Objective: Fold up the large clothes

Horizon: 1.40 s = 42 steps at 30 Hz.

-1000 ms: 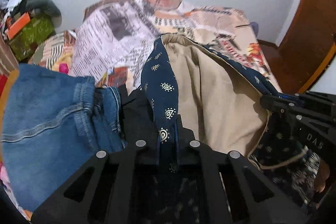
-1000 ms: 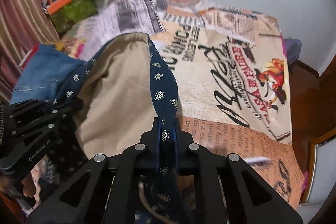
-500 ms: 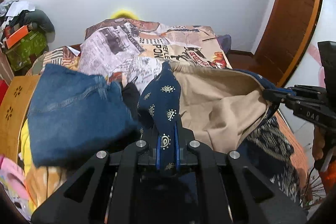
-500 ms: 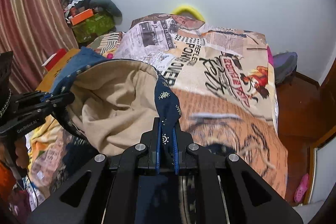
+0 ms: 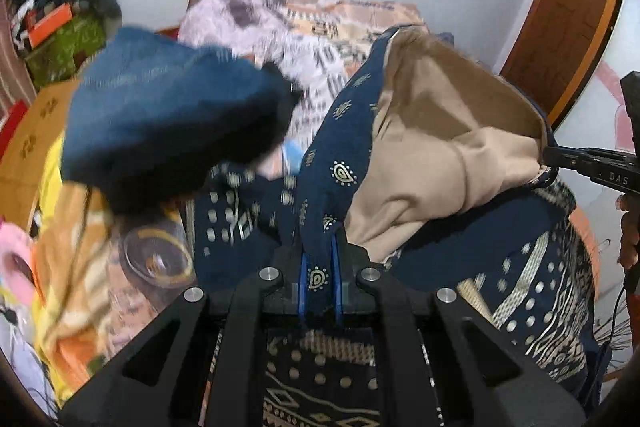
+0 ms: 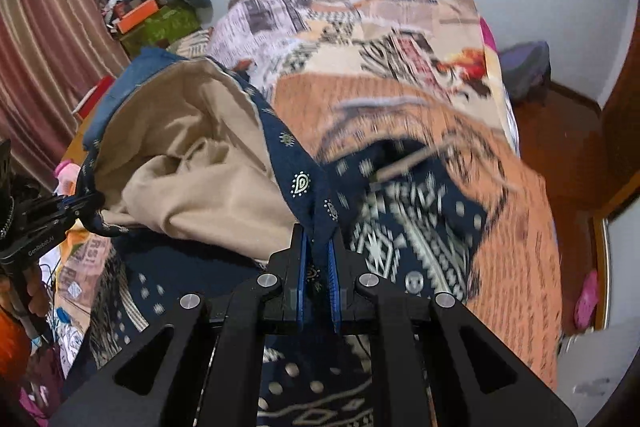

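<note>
holding the navy printed garment up by its waistband, both grippers are in the lift-and-spread step, which i judge to be early in the fold, since nothing is creased over yet. the left gripper has its fingers closed down onto a strip of the navy band, and the right gripper is pinched the same way on the opposite side, so the tan lining gapes open between them while the patterned lower part hangs and trails onto the bed. next, as i see it, the two grips need to move apart to pull the band taut, then lower the cloth flat on the printed bedsheet before any edge is brought over. counting: two grippers, one garment held, one blue denim piece lying at the left side of the bed, blurred, one clear glass bowl beside it, and one pile of clutter in the far corner.
</note>
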Motion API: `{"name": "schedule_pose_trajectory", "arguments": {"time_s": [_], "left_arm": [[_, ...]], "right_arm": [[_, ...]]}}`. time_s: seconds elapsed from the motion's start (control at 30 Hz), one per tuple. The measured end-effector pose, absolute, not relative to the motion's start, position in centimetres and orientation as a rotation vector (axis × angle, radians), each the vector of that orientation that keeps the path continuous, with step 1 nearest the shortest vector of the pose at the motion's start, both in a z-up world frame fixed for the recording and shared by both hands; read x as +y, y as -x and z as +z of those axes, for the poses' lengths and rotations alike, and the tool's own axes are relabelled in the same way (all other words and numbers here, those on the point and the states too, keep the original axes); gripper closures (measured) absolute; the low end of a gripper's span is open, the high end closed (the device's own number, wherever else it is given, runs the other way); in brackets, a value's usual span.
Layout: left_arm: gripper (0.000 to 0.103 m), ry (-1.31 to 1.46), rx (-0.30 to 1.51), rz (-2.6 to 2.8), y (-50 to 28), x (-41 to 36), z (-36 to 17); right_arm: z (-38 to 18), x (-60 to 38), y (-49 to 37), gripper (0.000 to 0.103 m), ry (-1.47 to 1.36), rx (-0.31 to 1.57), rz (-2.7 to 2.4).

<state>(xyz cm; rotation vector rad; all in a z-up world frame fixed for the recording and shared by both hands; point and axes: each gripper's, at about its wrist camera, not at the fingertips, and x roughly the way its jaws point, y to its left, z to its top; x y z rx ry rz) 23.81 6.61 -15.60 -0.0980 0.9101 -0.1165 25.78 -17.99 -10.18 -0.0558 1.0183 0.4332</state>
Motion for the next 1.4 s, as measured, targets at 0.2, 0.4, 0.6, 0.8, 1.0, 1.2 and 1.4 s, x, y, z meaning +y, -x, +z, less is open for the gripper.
{"name": "schedule_pose_trajectory", "arguments": {"time_s": [0.2,0.4,0.6,0.8,1.0,1.2,1.4], "left_arm": [[0.093,0.07,0.991,-0.1,-23.4,6.4,-19.3],[0.09,0.011,0.98,-0.096,-23.3,5.2,-18.7],[0.07,0.004,0.958,-0.125,-24.0,4.8,-16.9],[0.068,-0.004,0.895,-0.16,-25.0,4.3,-14.8],[0.067,-0.008,0.869,-0.171,-27.9,3.9,-14.1],[0.067,0.01,0.862,-0.185,-31.1,3.7,-14.3],[0.067,0.057,0.885,-0.2,-34.1,3.9,-15.3]], "right_arm": [[-10.7,-17.8,-24.3,0.094,0.102,0.997,0.422],[-9.6,-16.5,-23.0,0.093,0.196,0.944,0.411],[-8.3,-15.5,-22.7,0.077,0.231,0.913,0.408],[-7.4,-14.4,-23.6,0.064,0.239,0.871,0.413],[-7.3,-12.9,-25.5,0.064,0.232,0.857,0.426],[-8.3,-11.6,-27.5,0.064,0.252,0.865,0.439],[-9.6,-10.4,-29.9,0.064,0.251,0.907,0.468]]}}
